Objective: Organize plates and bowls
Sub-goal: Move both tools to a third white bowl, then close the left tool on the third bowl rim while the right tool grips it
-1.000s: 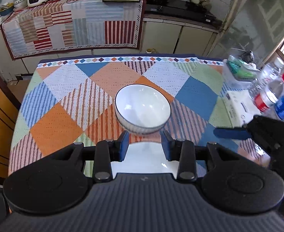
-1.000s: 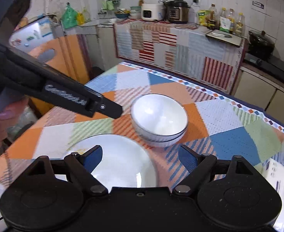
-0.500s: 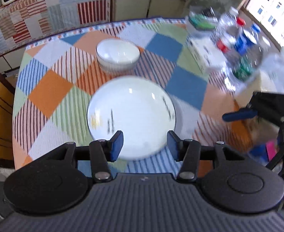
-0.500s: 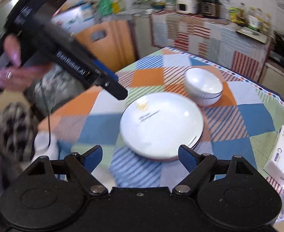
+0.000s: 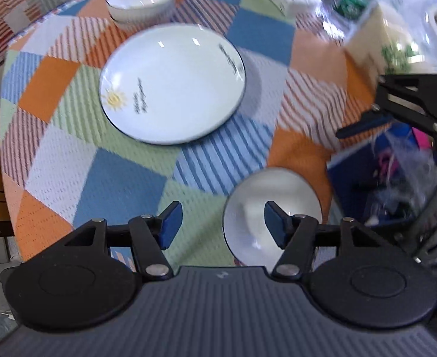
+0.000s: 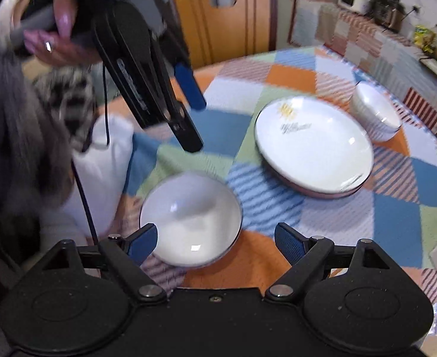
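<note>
The worktop [image 6: 402, 226], under a patchwork cloth, carries the task's crockery in three spots, which suggests the sorting is well under way but not finished. Largest is the plate stack [image 6: 313, 145] near the middle: the right wrist view shows a white plate with a sun motif lying on at least one more rim beneath it, so the plates look gathered. Beyond it, towards the far edge, the stacked bowls [image 6: 376, 113] sit nested, just beside the plates. One single bowl [image 6: 191, 220] rests apart at the near edge, well away from its fellows; by my reading it is the piece left to move onto the bowl stack. The right hand-held gripper [image 6: 215, 242] hovers over it with jaws spread wide and empty, one finger before the bowl's rim. The left hand-held gripper [image 5: 222, 223] is opening, nothing clamped between its pads, the same bowl [image 5: 272, 205] just behind its right finger
</note>
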{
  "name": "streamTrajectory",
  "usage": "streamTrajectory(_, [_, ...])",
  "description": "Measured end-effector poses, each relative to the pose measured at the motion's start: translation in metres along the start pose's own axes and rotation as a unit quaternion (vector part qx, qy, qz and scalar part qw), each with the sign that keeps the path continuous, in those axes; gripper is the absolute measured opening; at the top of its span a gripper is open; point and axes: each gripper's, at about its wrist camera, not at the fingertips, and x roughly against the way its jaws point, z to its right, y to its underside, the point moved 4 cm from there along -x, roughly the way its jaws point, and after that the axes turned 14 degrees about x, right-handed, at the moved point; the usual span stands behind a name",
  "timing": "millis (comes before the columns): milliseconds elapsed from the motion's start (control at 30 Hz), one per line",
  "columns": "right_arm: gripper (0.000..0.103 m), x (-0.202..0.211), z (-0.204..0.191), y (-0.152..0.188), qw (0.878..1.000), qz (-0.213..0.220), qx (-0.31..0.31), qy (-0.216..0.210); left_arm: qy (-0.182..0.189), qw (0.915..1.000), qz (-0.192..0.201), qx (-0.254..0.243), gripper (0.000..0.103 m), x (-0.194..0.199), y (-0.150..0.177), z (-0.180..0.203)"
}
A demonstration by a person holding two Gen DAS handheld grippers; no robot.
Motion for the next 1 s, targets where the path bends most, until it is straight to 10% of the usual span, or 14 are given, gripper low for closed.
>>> streamTrajectory(400, [0.089, -0.076, -0.018, 0.039, 0.997, -0.073, 0.005, -0.041, -0.005, 0.9984, -0.054, -0.018, 0.059, -0.052, 0.028, 0.000])
streamTrajectory(1000, [0.097, -0.109, -0.040, 0.026, 0.998, 0.014, 0.063, 0.003, 0.033, 0.9962, -0.065, 0.048, 0.031, -0.082, 0.031, -0.011])
